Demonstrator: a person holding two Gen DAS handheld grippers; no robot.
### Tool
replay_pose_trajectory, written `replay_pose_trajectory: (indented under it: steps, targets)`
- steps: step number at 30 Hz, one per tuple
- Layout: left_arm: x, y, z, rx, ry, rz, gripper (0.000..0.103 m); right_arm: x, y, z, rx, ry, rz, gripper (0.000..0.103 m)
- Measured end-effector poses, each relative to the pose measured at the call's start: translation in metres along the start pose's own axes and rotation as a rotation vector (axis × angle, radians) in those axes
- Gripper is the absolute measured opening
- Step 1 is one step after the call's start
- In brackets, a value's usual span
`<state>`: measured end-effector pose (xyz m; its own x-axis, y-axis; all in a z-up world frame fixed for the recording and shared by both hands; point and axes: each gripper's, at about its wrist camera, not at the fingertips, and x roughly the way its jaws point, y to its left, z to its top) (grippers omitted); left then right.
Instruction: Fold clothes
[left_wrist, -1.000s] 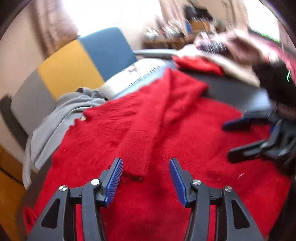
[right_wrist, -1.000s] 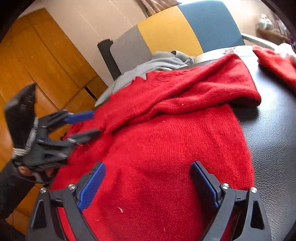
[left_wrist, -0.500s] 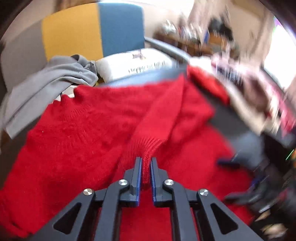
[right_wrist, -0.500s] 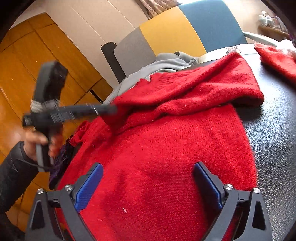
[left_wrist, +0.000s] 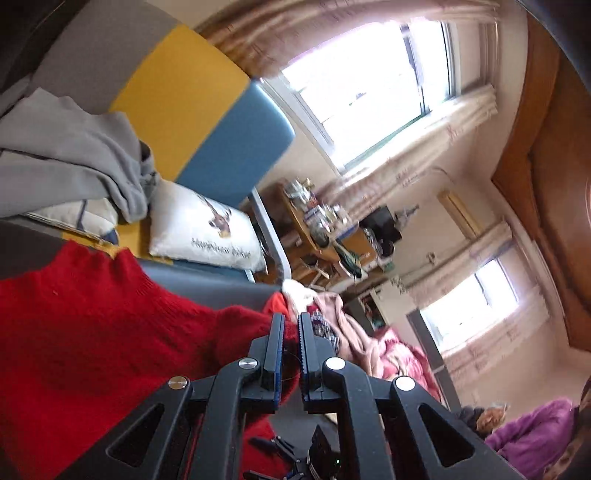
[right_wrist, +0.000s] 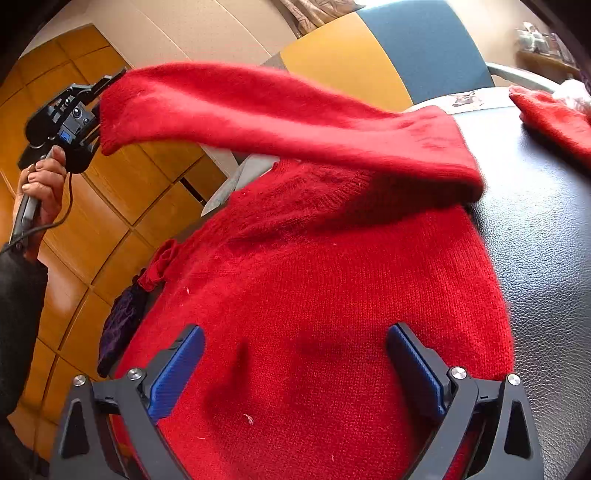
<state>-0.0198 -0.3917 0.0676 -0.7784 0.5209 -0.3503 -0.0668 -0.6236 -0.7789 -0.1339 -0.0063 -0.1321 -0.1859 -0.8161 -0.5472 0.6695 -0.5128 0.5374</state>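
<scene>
A: Black leather-look table top (right_wrist: 535, 229), wooden panelled wall behind it. Red sweater (right_wrist: 325, 295) lies flat on the table, body spread, collar toward the tri-colour chair back (right_wrist: 369, 48).

B: Grippers?

A: Left gripper (left_wrist: 291, 354) is clamped on the cuff of the sleeve (right_wrist: 258, 110), lifted clear above the sweater's body; a hand (right_wrist: 40, 188) holds its handle out beyond the sweater's far edge. Right gripper (right_wrist: 295, 362) hovers low over the sweater's hem end, jaws spread wide, nothing between them.

B: Step in hand?

A: Judging by the raised sleeve, it is being carried off the body to be re-laid. To do it well: keep the cuff pinched, draw the sleeve taut enough to drop the sag, lay it straight across the chest. The right gripper could pin the body so it does not drag.

B: What's unclear?

A: The other sleeve: a red bunch (right_wrist: 160, 266) at the sweater's far edge is possibly it, but I can't be sure. Dark patterned cloth (right_wrist: 120, 325) beside that bunch is half hidden. From the left wrist view the cuff sits mostly inside the jaws. Grey garment (left_wrist: 74, 155) and a white pillow (left_wrist: 207, 229) lie beyond the sweater's collar.
</scene>
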Motion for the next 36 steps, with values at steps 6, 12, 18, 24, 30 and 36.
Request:
replay_pose_trajectory:
  steps: [6, 12, 18, 24, 30, 36]
  targets:
    - [-0.042, 0.049, 0.0, -0.061, -0.063, 0.137, 0.006, -0.001, 0.001, -0.001, 0.0, -0.001, 0.0, 0.101]
    - [-0.041, 0.159, -0.038, -0.251, 0.027, 0.369, 0.006, -0.002, 0.002, -0.002, 0.0, 0.0, -0.006, 0.101]
    - [-0.041, 0.24, -0.075, -0.418, 0.035, 0.455, 0.028, -0.001, 0.002, -0.001, -0.006, 0.007, -0.009, 0.102]
    - [-0.069, 0.261, -0.096, -0.49, -0.069, 0.37, 0.048, 0.0, 0.002, 0.001, -0.011, 0.015, -0.011, 0.103]
    - [-0.052, 0.241, -0.105, -0.347, 0.021, 0.4, 0.052, -0.003, 0.004, 0.015, 0.001, 0.013, -0.053, 0.102]
    - [-0.008, 0.213, -0.107, -0.187, 0.125, 0.511, 0.015, -0.01, -0.006, 0.084, -0.042, -0.092, -0.177, 0.102]
